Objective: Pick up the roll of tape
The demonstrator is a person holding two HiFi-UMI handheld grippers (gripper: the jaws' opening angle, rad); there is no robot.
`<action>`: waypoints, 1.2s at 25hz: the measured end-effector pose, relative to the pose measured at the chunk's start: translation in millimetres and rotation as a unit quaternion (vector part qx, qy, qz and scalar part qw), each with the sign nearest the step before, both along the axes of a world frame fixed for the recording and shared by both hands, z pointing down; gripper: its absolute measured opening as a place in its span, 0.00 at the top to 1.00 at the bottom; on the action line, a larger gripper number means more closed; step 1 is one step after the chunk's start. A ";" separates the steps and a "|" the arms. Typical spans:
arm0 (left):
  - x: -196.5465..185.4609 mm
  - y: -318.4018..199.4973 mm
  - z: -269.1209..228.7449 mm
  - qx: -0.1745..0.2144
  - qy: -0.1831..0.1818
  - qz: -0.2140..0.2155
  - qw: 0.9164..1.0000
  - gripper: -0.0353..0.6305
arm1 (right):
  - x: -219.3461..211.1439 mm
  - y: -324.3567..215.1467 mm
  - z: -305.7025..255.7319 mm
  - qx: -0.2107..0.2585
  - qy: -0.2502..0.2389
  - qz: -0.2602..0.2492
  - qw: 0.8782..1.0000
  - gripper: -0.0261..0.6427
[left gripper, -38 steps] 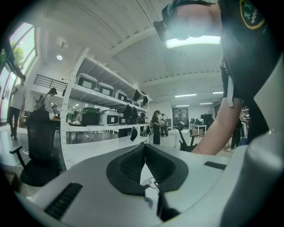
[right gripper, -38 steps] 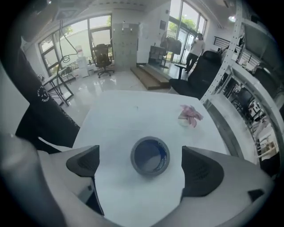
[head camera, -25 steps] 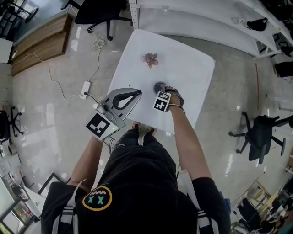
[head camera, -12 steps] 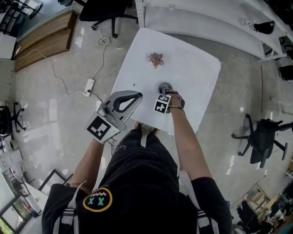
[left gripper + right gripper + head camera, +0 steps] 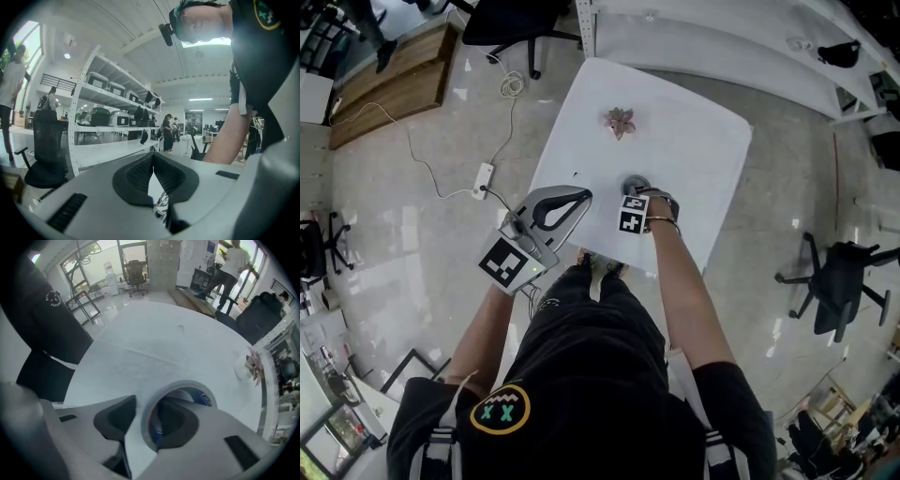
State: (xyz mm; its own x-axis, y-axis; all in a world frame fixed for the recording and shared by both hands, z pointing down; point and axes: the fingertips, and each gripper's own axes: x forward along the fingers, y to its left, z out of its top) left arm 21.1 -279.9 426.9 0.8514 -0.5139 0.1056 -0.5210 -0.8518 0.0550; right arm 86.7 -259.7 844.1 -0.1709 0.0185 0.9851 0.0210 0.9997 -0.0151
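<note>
In the head view, we see the right gripper (image 5: 634, 194) pointing straight down over the grey roll of tape (image 5: 631, 179), which lies flat on the white square table (image 5: 694, 150). The right gripper view shows more. One jaw sits inside the ring against its blue inner face and the other outside, with the roll's wall between them. The jaws have just been closing, and a thin gap seems to remain at the outer pad. To this gripper's left is the left gripper (image 5: 581, 195), and its own view shows its pads meeting on nothing.
</note>
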 end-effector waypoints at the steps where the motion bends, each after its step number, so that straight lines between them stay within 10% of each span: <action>1: -0.5 0.7 -0.5 0.001 0.000 0.000 1.000 0.92 | -0.2 0.5 -0.1 0.006 0.002 -0.008 1.000 0.80; 17: 7.5 16.4 -18.2 0.021 0.009 0.018 1.000 0.92 | -4.8 -3.4 -36.9 0.042 -0.076 0.103 0.991 0.85; 30: 13.1 21.5 -25.6 0.044 0.009 0.034 0.998 0.92 | -15.6 -13.1 -126.4 0.098 -0.231 0.262 0.932 0.85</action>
State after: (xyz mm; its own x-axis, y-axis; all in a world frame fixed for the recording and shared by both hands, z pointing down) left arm 34.2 -258.4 401.3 0.8858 -0.4618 0.0460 -0.4617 -0.8870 -0.0128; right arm 71.1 -272.8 717.7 -0.5119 -0.3598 0.7800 -0.5127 0.8566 0.0587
